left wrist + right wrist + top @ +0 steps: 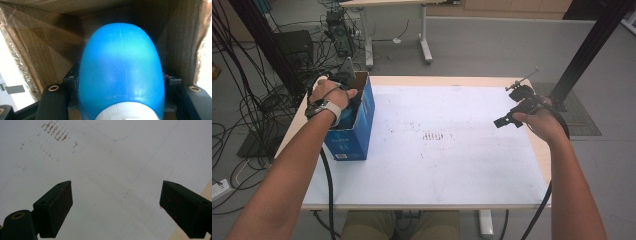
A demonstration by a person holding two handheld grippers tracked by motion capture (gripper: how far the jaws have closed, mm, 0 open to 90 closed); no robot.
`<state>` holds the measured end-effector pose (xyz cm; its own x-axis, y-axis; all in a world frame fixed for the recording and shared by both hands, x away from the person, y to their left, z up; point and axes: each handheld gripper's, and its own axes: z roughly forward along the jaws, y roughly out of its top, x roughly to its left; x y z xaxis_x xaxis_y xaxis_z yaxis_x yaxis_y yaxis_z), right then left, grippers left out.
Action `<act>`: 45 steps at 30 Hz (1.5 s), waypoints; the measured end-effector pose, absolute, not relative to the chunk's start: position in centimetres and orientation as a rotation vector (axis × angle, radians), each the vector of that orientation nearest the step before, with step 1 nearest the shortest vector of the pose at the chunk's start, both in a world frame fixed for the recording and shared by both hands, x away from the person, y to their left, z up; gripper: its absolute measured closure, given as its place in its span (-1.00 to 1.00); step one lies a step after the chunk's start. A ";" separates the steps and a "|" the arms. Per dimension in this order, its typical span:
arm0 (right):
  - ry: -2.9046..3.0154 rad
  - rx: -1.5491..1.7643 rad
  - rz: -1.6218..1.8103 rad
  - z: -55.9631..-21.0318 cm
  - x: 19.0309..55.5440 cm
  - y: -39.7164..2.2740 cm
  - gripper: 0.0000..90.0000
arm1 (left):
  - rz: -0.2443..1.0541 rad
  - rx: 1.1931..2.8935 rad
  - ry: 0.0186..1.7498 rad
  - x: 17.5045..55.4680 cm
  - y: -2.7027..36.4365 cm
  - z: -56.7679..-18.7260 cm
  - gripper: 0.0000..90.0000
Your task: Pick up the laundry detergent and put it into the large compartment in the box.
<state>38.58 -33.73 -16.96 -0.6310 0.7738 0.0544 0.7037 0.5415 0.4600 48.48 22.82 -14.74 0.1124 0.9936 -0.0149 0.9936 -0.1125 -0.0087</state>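
Table edge nearest me: white sheet [452,170] covered most of the tabletop, bare wood showing along the right side [200,195].
Scuff marks: a patch of brownish rubbed dashes [434,136] sat mid-sheet, well apart from both my hands; also seen up left in the right gripper view [56,131].
Pen line: a faint blue curved line [112,138] crossed the sheet ahead of my right jaws.
Blue carton [354,127]: stood upright at the left part of the table, top open, brown cardboard walls inside [45,50].
In the way: the carton walls closed in tightly on both sides of my left gripper; nothing lay before my right.
Left gripper [343,92]: reached down into the open carton, jaws clamped on the blue bottle [122,67].
Blue bottle: inside the carton, rounded body pointing toward the bottom, white cap [127,112] nearest the camera, between the jaws.
Right gripper [512,117]: held above the right side of the sheet, jaws spread wide, nothing between the pads [58,207], touching nothing.
Beyond the table: grey floor, tangled cables [247,100] at left, legs of another table [424,40] behind.
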 end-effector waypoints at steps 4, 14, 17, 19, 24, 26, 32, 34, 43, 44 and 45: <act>2.618 1.263 0.675 -16.9 38.6 -33.7 -0.75 | -0.028 2.342 2.089 48.5 22.8 -14.7 -0.17; 2.619 1.262 0.675 -16.9 38.6 -33.6 -0.75 | -0.028 2.351 2.088 48.6 22.7 -14.8 -0.17; 2.619 1.260 0.676 -16.8 38.6 -33.6 -0.75 | -0.029 2.349 2.088 48.5 22.7 -14.7 -0.17; 2.618 1.260 0.677 -16.8 38.6 -33.6 -0.75 | -0.029 2.351 2.088 48.5 22.7 -14.7 -0.17; 2.620 1.258 0.677 -16.9 38.6 -33.6 -0.75 | -0.029 2.353 2.088 48.5 22.7 -14.7 -0.17; 2.619 1.262 0.676 -16.9 38.6 -33.6 -0.75 | -0.029 2.352 2.087 48.5 22.7 -14.8 -0.17; 2.617 1.258 0.676 -16.8 38.6 -33.6 -0.75 | -0.027 2.351 2.086 48.5 22.7 -14.8 -0.17; 2.617 1.259 0.676 -16.8 38.6 -33.6 -0.75 | -0.029 2.349 2.086 48.5 22.8 -14.8 -0.17; 2.621 1.252 0.677 -16.8 38.7 -33.3 -0.75 | -0.031 2.345 2.083 48.4 22.9 -14.8 -0.17; 2.621 1.252 0.677 -16.8 38.7 -33.3 -0.75 | -0.030 2.345 2.085 48.4 22.9 -14.8 -0.17; 2.621 1.252 0.675 -16.8 38.7 -33.3 -0.75 | -0.029 2.344 2.085 48.4 22.9 -14.8 -0.17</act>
<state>38.68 -33.31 -16.78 -0.6369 0.7694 0.0491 0.6974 0.5479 0.4620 48.39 22.91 -14.77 0.1165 0.9931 -0.0167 0.9931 -0.1167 -0.0091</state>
